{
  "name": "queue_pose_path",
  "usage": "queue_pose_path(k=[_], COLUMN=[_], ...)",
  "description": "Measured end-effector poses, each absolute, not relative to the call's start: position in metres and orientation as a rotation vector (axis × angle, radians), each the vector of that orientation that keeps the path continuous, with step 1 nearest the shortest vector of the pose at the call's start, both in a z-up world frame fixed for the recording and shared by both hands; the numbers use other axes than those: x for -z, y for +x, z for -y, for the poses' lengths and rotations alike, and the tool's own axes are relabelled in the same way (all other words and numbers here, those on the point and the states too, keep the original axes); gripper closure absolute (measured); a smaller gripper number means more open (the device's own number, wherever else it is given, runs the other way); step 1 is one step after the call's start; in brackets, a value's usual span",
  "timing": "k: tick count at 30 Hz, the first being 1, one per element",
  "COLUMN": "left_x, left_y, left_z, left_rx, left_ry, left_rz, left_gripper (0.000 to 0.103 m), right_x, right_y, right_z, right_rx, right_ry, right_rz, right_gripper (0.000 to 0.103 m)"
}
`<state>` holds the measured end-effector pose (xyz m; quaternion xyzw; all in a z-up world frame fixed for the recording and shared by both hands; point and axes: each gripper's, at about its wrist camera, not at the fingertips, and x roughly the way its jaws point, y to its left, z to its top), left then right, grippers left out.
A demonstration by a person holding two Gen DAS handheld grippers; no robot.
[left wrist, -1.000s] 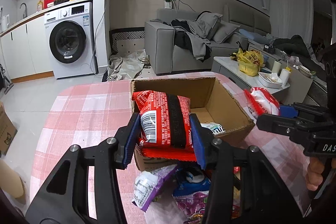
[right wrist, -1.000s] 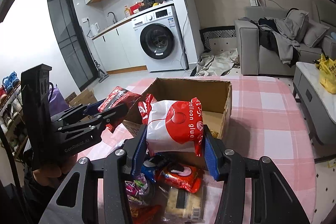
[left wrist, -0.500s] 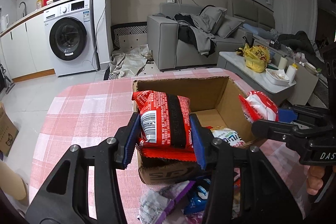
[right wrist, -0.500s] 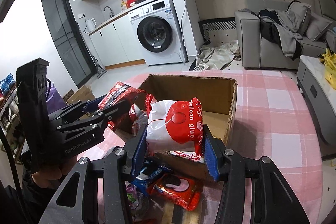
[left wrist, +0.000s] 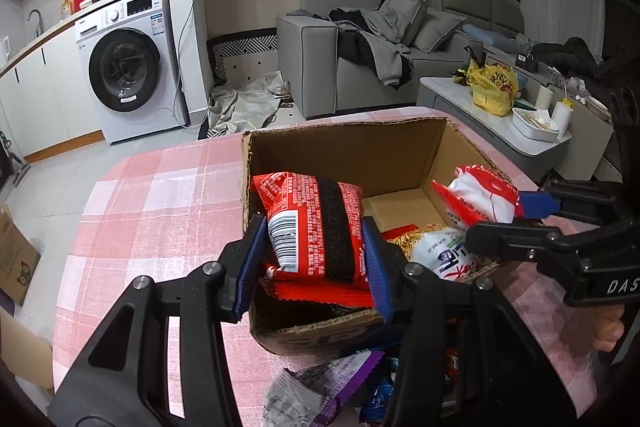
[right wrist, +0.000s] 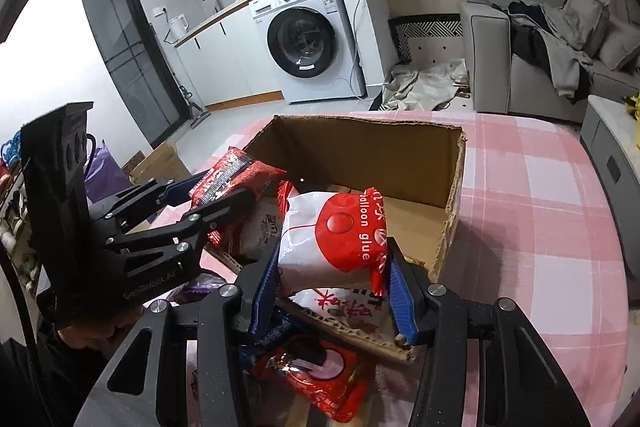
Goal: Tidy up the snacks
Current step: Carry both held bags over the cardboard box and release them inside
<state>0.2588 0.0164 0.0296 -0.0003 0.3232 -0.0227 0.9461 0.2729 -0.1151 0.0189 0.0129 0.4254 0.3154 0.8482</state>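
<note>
Both grippers have dropped closer over the cardboard box [left wrist: 344, 155] than a second ago. The left gripper [left wrist: 316, 247] pinches a red noodle packet [left wrist: 316, 223]; the right gripper [right wrist: 334, 277] pinches a white-and-red bag [right wrist: 336, 239]. Loose snack packets [right wrist: 316, 381] crowd the pink checked tablecloth [left wrist: 160, 195] beneath.

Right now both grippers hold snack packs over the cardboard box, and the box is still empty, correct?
Not empty. The left wrist view shows a white noodle-type pack already lying in the cardboard box. The rest holds: the left gripper grips a red pack, the right gripper a white-and-red pack, both over the box.
</note>
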Motion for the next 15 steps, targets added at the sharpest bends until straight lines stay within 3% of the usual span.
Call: queue_pose_path(k=[15], left_x=[-0.027], left_y=[0.275], left_z=[-0.009], left_rx=[0.066], left_ry=[0.001], left_rz=[-0.673], left_gripper=[0.059], right_x=[-0.019], right_y=[0.286], right_z=[0.119], right_rx=[-0.669], right_ry=[0.002], right_rz=[-0.913], right_gripper=[0.053])
